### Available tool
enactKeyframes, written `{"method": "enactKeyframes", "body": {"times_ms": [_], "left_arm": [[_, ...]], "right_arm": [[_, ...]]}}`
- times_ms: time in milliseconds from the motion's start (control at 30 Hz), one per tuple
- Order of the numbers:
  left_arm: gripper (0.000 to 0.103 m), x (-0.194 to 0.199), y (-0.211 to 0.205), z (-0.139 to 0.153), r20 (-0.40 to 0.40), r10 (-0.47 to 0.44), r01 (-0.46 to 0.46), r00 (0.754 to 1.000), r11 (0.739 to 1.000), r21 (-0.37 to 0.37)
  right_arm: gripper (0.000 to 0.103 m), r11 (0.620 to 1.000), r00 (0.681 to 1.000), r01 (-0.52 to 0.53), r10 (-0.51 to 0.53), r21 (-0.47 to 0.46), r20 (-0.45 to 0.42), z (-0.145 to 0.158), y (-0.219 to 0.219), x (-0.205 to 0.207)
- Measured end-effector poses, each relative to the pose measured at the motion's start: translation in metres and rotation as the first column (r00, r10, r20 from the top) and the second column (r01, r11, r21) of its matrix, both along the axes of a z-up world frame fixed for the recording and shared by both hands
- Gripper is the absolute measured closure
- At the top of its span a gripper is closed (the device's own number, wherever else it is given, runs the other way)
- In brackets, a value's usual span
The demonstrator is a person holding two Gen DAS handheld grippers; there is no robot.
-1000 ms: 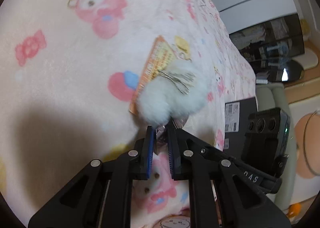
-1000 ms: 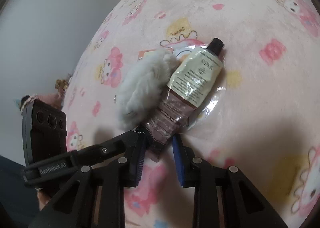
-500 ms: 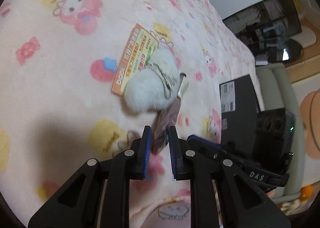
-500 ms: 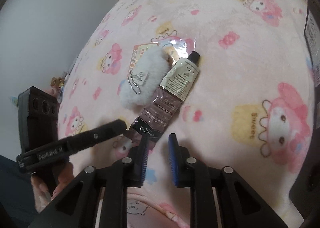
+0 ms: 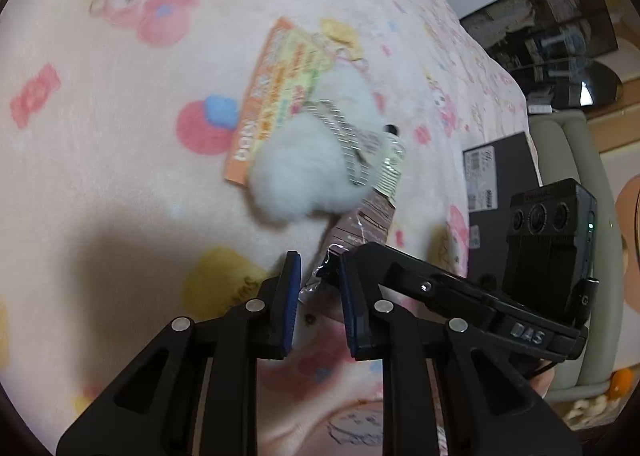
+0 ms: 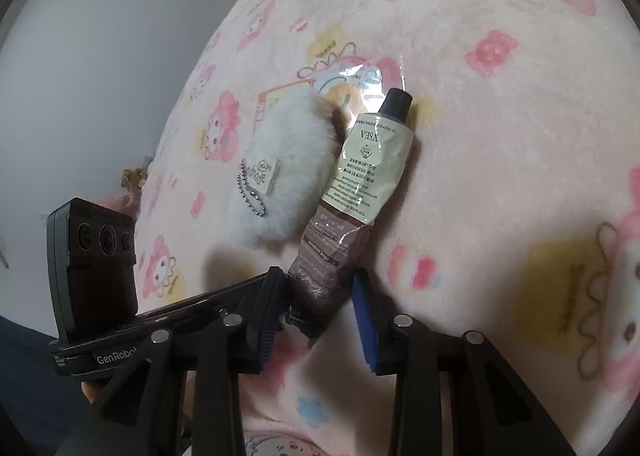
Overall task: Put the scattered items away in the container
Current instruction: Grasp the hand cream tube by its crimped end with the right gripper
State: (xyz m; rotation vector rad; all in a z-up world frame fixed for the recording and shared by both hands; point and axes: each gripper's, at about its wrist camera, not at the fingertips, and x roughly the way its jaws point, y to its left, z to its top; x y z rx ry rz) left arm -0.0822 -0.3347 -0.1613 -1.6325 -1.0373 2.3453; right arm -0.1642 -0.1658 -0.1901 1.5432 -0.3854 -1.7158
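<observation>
Half-squeezed hand cream tube (image 6: 352,191), soft and slippery, is best pinched at crimped tail; both claws spread, right claw (image 6: 320,312) straddling tail.

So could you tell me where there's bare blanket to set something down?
Bare blanket lies right of the tube in the right wrist view, and left of the card. It is crowded where pompom, tube and card overlap.

Pink cartoon-print blanket (image 6: 500,159) under cream tube (image 6: 360,183), white fluffy keychain (image 6: 288,175), orange card (image 5: 276,95).
</observation>
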Motion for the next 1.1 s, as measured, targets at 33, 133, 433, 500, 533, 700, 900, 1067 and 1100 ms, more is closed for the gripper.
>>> {"method": "enactKeyframes", "body": {"times_ms": [33,133,433,500,533,700,900,1067,1100], "left_arm": [[0.086,0.002,0.004,0.007,-0.005,-0.012,0.012,1.000,1.000,-0.005],[0.088,0.007,0.019,0.022,-0.020,-0.047,0.047,0.999,0.999,-0.010],[0.099,0.014,0.108,0.043,0.018,-0.215,0.216,0.976,0.976,-0.033],[0.099,0.012,0.115,0.045,0.041,-0.199,0.202,0.979,0.976,-0.082],[0.099,0.011,0.114,0.046,0.046,-0.177,0.181,0.983,0.979,-0.094],[0.098,0.013,0.095,0.047,0.070,-0.028,0.038,0.997,0.989,-0.145],[0.064,0.001,0.076,0.015,0.187,0.049,-0.040,0.981,0.998,-0.050],[0.062,-0.004,0.075,0.016,0.119,0.012,-0.015,0.993,1.000,0.026],[0.065,-0.003,0.077,0.019,0.074,-0.013,0.008,0.997,0.997,0.072]], "right_arm": [[0.077,1.000,1.000,0.005,-0.005,-0.008,0.000,0.004,0.004,0.002],[0.078,1.000,1.000,0.016,-0.016,-0.013,-0.026,0.024,0.019,0.011],[0.088,0.997,0.997,0.031,-0.036,-0.076,-0.063,0.066,0.072,0.054],[0.088,0.999,0.993,0.052,-0.053,-0.012,-0.105,0.070,0.085,0.061],[0.088,0.997,0.991,0.072,-0.071,0.006,-0.111,0.070,0.092,0.063],[0.076,0.996,0.995,0.085,-0.082,0.042,-0.058,0.051,0.114,0.070],[0.059,0.993,0.998,0.004,0.003,0.121,-0.056,0.032,0.085,0.074],[0.048,0.965,0.981,-0.106,0.140,0.238,-0.132,0.018,0.044,0.076],[0.048,0.963,0.978,-0.100,0.142,0.251,-0.154,0.018,0.041,0.076]]}}
